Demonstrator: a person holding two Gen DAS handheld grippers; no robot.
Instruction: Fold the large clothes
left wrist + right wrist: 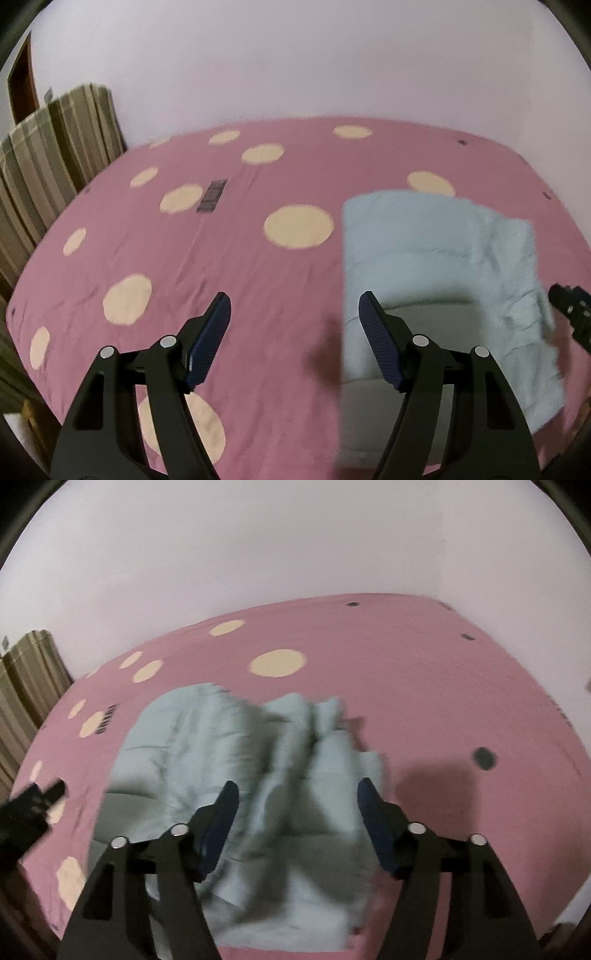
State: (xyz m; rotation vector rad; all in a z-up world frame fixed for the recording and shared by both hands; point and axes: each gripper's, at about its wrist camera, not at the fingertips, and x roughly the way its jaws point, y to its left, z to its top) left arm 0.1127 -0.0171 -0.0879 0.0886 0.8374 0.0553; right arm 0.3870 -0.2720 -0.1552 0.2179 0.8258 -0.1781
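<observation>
A pale blue garment (436,266) lies on the pink bed, folded into a rough rectangle with rumpled layers on its right side. In the right wrist view the pale blue garment (229,746) lies bunched under the fingers. My left gripper (294,314) is open and empty, above the bed at the garment's left edge. My right gripper (298,801) is open and empty, above the garment's middle. The right gripper's tip shows at the right edge of the left wrist view (570,306). The left gripper shows at the left edge of the right wrist view (33,805).
The bed (221,258) has a pink sheet with cream dots and fills most of both views. A striped brown cushion or mattress (55,155) leans at the left of the bed. A plain white wall (295,55) stands behind it.
</observation>
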